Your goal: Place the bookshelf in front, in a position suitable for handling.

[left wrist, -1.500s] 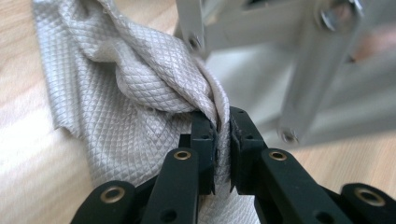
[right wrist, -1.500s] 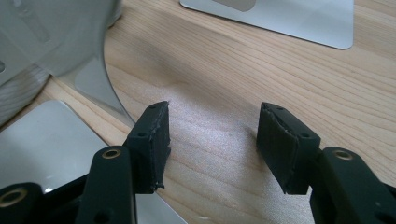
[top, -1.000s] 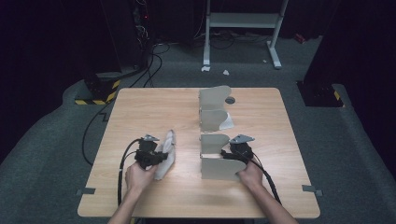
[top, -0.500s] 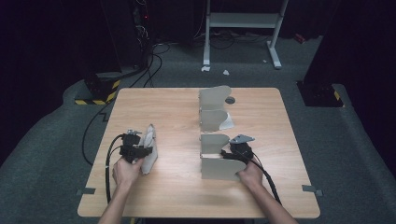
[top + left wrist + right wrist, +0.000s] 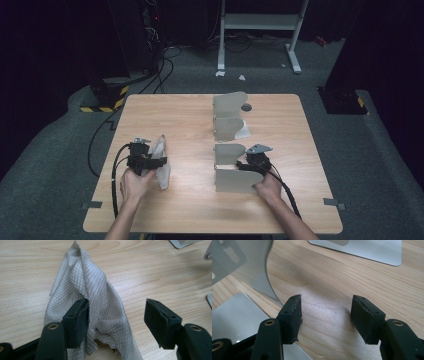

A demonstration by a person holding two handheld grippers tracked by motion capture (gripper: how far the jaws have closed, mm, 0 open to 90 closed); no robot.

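From above, your desk (image 5: 190, 125) sits in a pool of even overhead light while the floor and racks behind it sink into near black; the picture is soft and grainy, and shadows under your hands are faint. In the left gripper view the grey cloth (image 5: 92, 297) is sharp enough to show its weave, with the black pads (image 5: 77, 320) close up and a little soft. In the right gripper view the metal plates (image 5: 362, 250) give a dull sheen and a soft shadow falls on the wood.
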